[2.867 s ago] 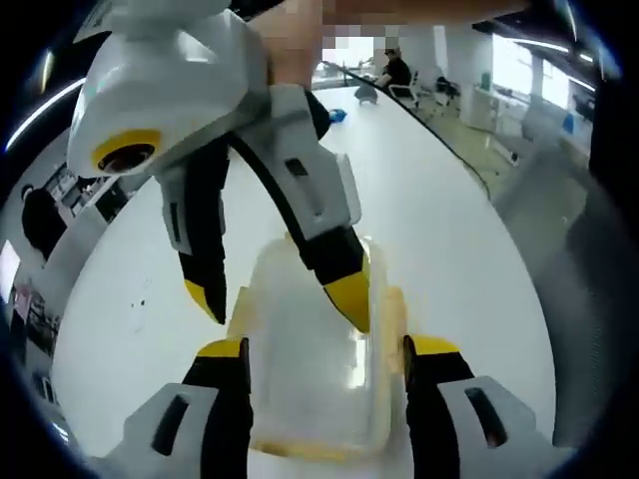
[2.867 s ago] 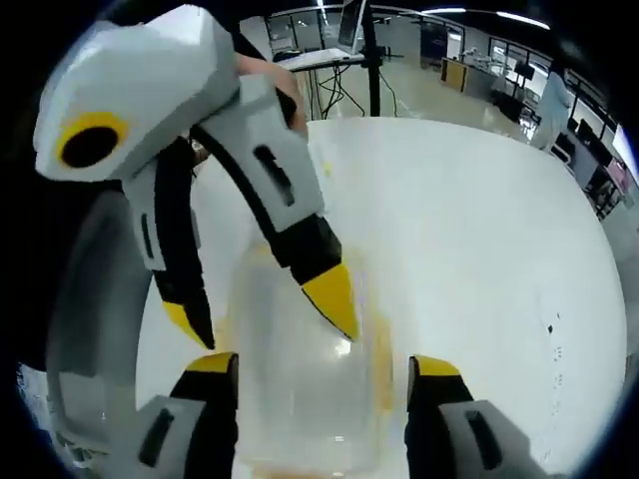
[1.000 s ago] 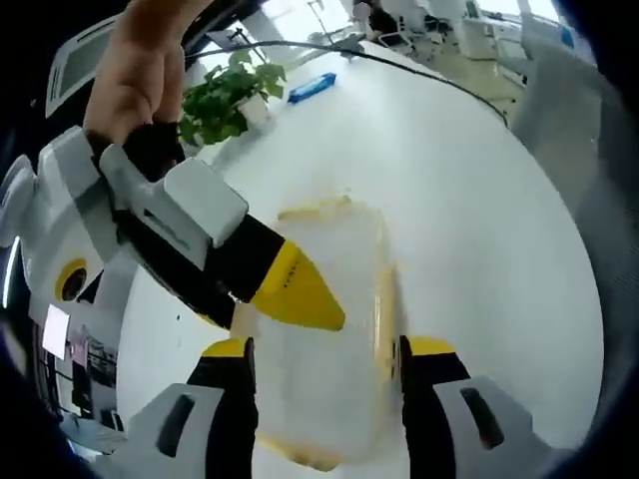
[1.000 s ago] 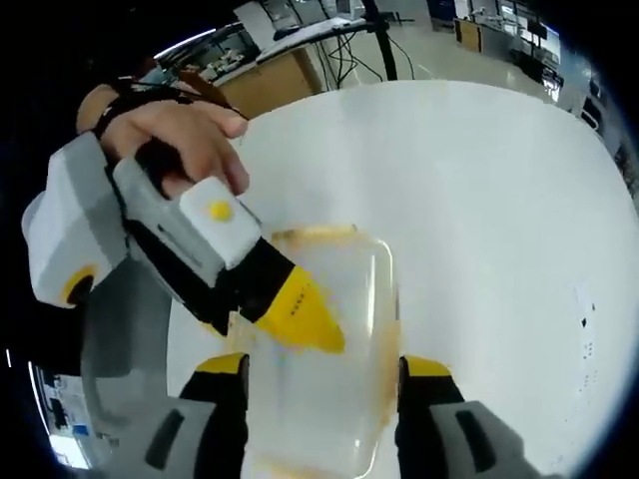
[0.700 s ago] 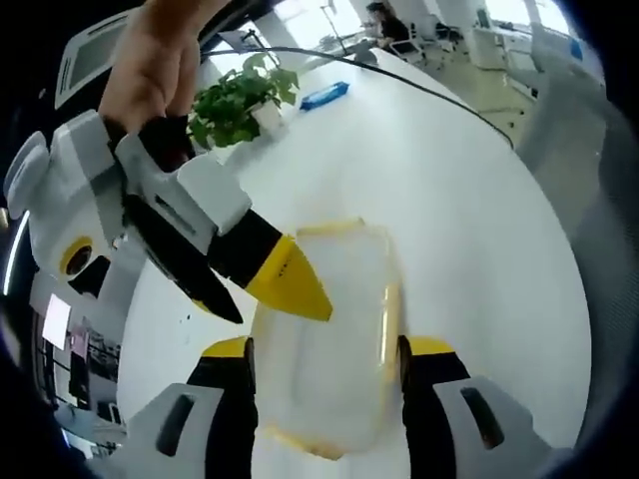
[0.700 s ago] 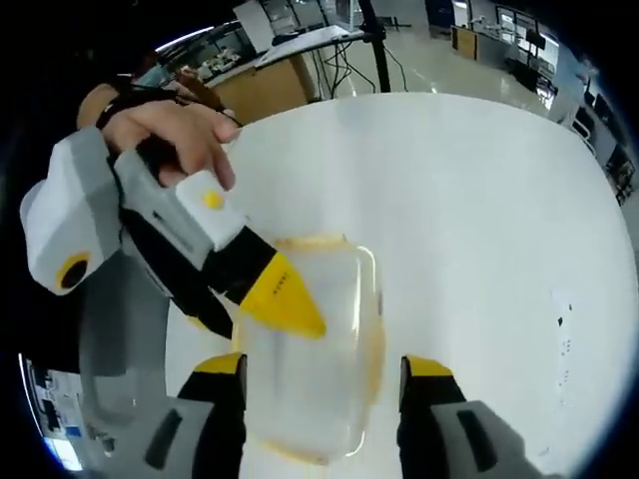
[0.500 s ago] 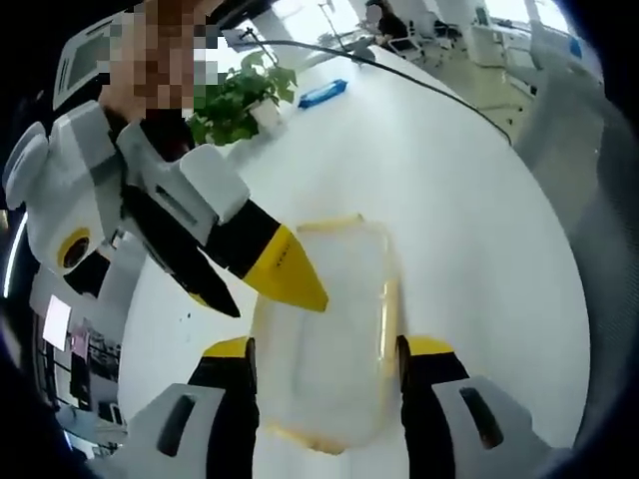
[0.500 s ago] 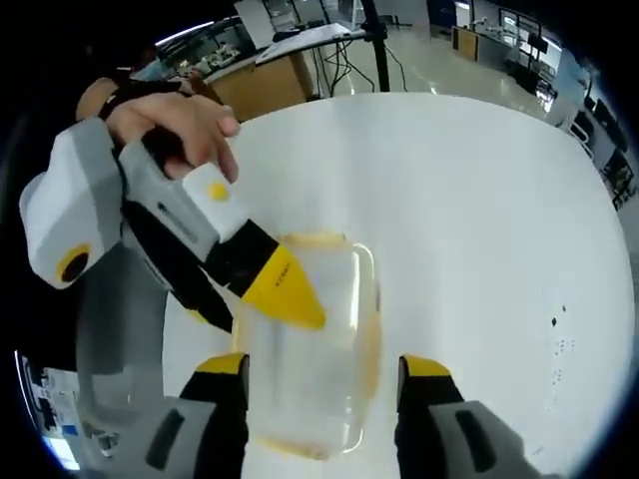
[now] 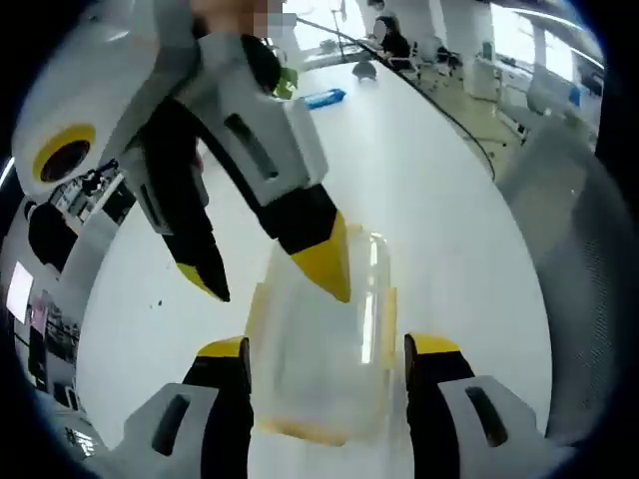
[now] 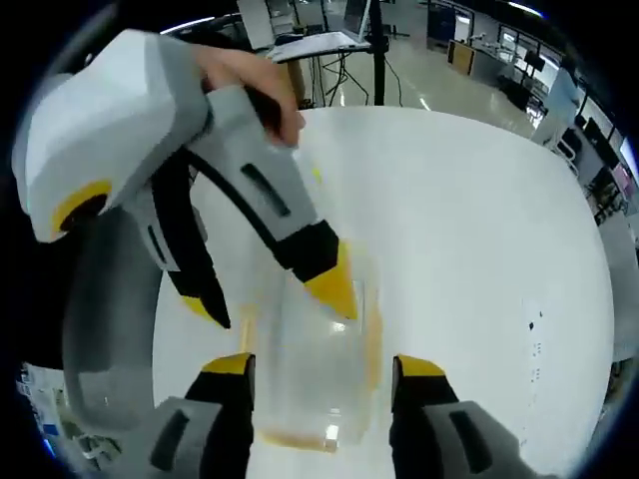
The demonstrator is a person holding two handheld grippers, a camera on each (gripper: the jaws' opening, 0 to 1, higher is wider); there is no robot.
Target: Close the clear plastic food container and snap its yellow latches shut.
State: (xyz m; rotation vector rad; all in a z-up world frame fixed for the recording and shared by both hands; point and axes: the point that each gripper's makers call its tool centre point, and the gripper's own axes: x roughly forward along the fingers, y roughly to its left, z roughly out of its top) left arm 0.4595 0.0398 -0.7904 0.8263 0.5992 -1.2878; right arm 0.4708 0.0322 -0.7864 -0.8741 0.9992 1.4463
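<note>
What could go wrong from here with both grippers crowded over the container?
1. The container sits loose on a smooth white table, between the open left gripper fingers; a downward press from the right gripper could slide or tip it.
2. Both grippers overlap the same lid area, so the fingers may collide.
3. The yellow latches are blurred through clear plastic, so a press could miss them.

— Carrying everything? 
— A white, round-edged worktop [image 9: 429, 200], bare across most of its surface.
— Lying directly on it? 
— A clear plastic food container [image 9: 319, 349] with yellow edging, near the front; farther off, a flat blue item [image 9: 324, 98].
</note>
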